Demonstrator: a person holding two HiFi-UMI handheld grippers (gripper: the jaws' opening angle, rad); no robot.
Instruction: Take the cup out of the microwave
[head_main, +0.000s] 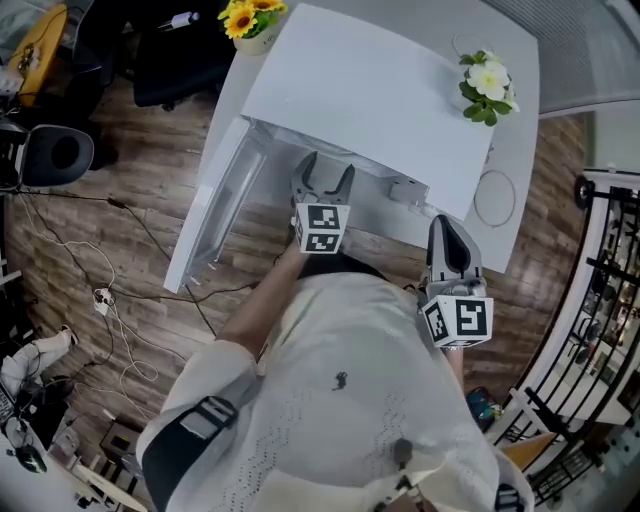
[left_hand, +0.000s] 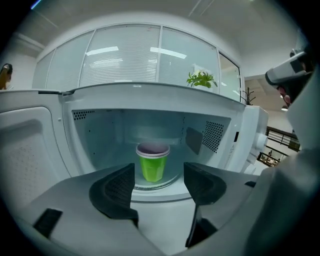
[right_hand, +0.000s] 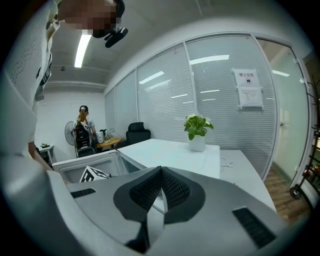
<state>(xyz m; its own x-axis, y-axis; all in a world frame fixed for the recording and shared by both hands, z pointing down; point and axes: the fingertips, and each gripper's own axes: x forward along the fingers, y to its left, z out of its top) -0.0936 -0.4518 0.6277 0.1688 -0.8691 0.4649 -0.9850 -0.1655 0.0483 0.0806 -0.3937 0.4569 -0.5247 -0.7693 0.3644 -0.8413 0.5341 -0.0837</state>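
Cup in microwave, left jaws open in front of it

The left gripper (left_hand: 159, 187) has its jaws spread wide with nothing between the pads. It sits at the mouth of the open microwave (left_hand: 100, 135). The green cup (left_hand: 152, 161) stands upright on the round tray inside the oven, straight ahead of the jaws. It shows in the gap between them, clear of both pads and not yet reached. The door (left_hand: 25, 150) hangs open to the left of the jaws. The right gripper (right_hand: 159, 185) has its jaws closed pad to pad and holds nothing. It is at the microwave's right front corner, and a potted plant (right_hand: 197, 131) stands ahead of its jaws on the white bench (head_main: 520, 150).
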